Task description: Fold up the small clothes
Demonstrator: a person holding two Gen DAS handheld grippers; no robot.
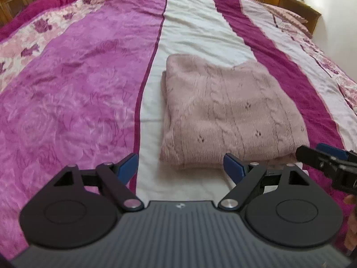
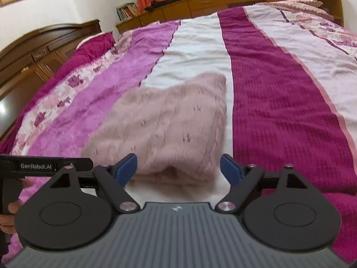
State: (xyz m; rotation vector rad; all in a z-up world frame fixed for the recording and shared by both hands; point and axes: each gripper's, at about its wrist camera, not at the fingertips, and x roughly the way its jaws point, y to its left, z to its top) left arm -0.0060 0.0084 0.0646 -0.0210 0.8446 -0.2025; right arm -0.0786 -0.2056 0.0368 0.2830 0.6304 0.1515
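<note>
- The pink knit sweater [image 1: 225,109] lay folded on the white stripe of the bed [image 1: 73,93], just beyond both tongs.
- It looked soft, fuzzy, light and limp; I judged a pinch at the thick near edge would hold best.
- Its long axis seemed to run near to far, stepped edge far.
- The left tongs [image 1: 181,164] and right tongs [image 2: 178,164] were spread wide, holding nothing.
</note>
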